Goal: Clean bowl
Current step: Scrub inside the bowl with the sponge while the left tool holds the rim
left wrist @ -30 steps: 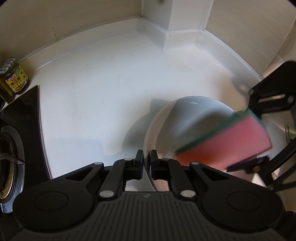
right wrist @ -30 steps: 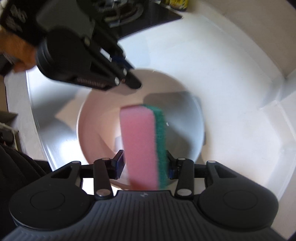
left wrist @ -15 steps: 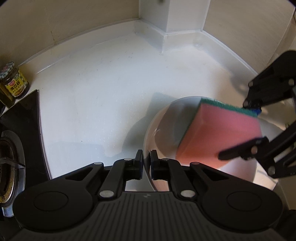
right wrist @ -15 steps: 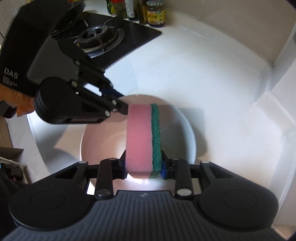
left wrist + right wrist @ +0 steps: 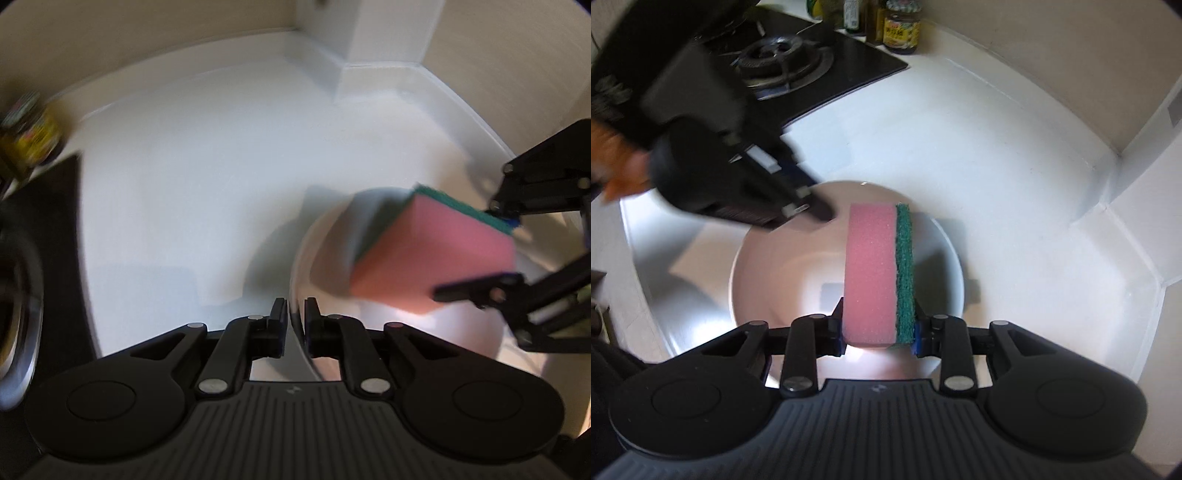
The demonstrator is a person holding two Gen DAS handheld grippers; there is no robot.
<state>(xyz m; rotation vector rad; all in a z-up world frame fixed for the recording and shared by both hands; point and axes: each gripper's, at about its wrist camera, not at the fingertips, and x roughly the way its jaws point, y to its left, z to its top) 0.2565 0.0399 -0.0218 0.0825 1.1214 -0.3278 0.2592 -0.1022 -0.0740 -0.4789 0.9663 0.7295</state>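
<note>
A white bowl [image 5: 775, 266] stands on the white counter [image 5: 1015, 166]. My right gripper [image 5: 879, 332] is shut on a pink sponge [image 5: 875, 266] with a green scouring side, held upright over the bowl's inside. The left wrist view shows the sponge [image 5: 436, 251] and right gripper [image 5: 469, 254] reaching in from the right above the bowl [image 5: 406, 332]. My left gripper [image 5: 295, 321] straddles the bowl's near rim; its jaws are opening, with a slight gap beside the thin rim. In the right wrist view the left gripper [image 5: 816, 210] is blurred at the bowl's far left edge.
A black gas stove [image 5: 783, 62] lies on the counter beyond the bowl, with jars and bottles [image 5: 901, 29] behind it. A person's hand [image 5: 624, 177] holds the left gripper. A white wall column [image 5: 369, 33] juts out at the counter's back corner.
The right gripper's jaws closed on the sponge and sank with it toward the bowl. The left gripper's jaws widened a little at the rim, and its view is now blurred.
</note>
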